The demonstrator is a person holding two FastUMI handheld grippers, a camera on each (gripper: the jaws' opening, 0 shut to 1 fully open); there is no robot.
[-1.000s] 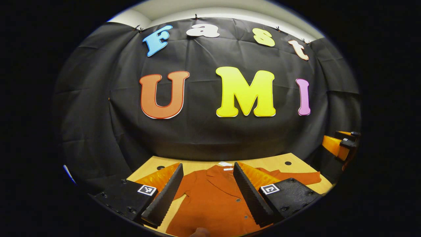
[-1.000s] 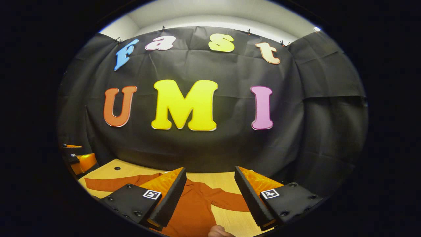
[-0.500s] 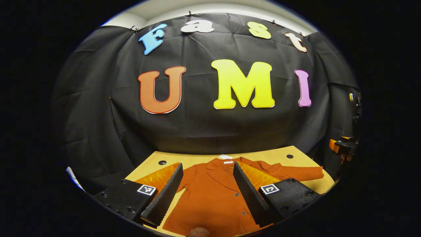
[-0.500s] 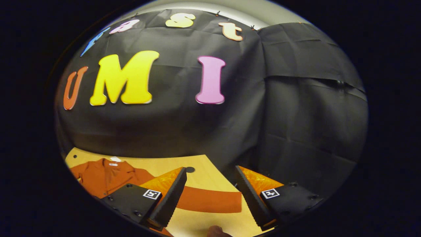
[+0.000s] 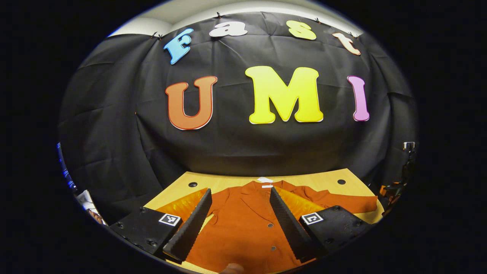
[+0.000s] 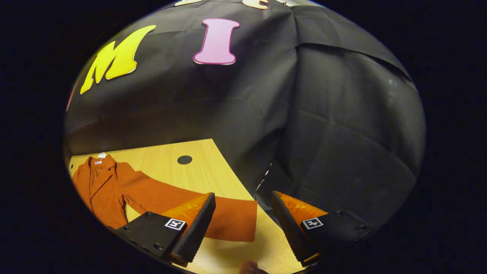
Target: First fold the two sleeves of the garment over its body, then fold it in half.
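No readable text shows apart from the wall's: the small white neck label [image 5: 265, 180] on the rust-orange jacket [image 5: 247, 224] is too small to read, and the square black-and-white marker tags [image 5: 169, 219] on each gripper's finger mounts carry patterns, not words.

Left gripper [image 5: 240, 219]: two wedge-shaped jaws with ridged inner faces, each on a dark block studded with screws and bearing a small square black-and-white marker. Right gripper [image 6: 243, 224] is built alike.
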